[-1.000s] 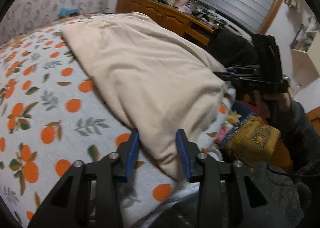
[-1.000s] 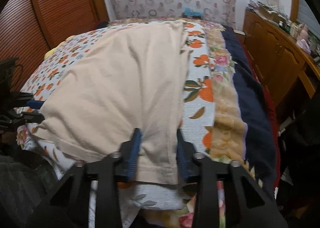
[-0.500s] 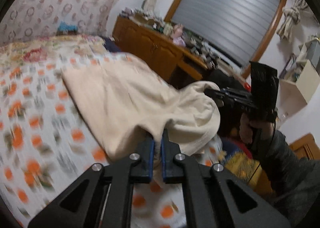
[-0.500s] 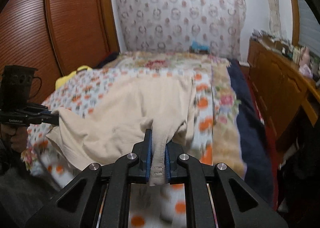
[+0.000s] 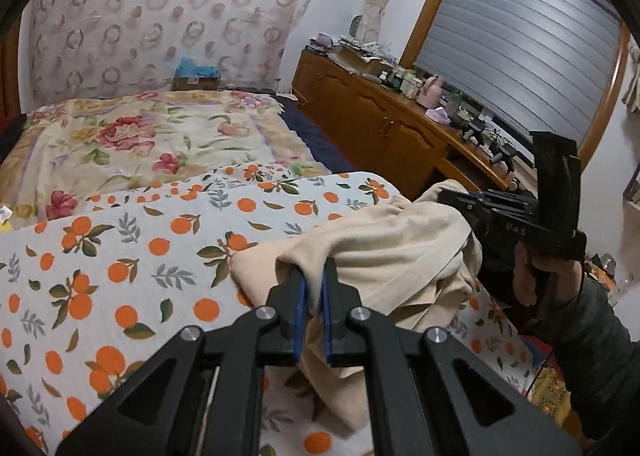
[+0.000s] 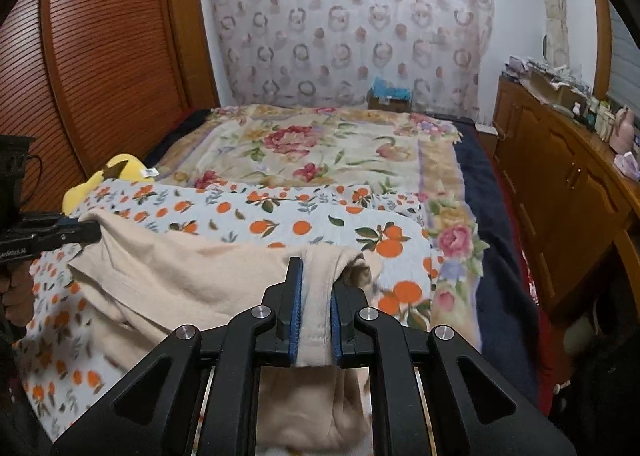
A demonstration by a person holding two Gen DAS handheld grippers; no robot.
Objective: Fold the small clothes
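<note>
A beige garment (image 5: pixel 400 256) lies bunched on the orange-print sheet (image 5: pixel 120 248) near the bed's foot, its near edge lifted off the sheet. My left gripper (image 5: pixel 314 276) is shut on one corner of that edge. My right gripper (image 6: pixel 318 268) is shut on the hemmed other corner of the garment (image 6: pixel 192 276), and cloth hangs down below its pads. In the left wrist view, the right gripper (image 5: pixel 444 196) holds its corner at the right. In the right wrist view, the left gripper (image 6: pixel 92 230) holds its corner at the far left. The lifted edge stretches between the two.
A floral blanket (image 5: pixel 140 132) covers the far half of the bed. A wooden dresser (image 6: pixel 568 192) with clutter on top runs along the right side. A slatted wardrobe (image 6: pixel 100 56) and a yellow plush toy (image 6: pixel 116 172) are on the left.
Both grippers shut on the garment's near corners. They then rose and moved toward the head of the bed, pulling the near edge up and over the rest of the cloth.
</note>
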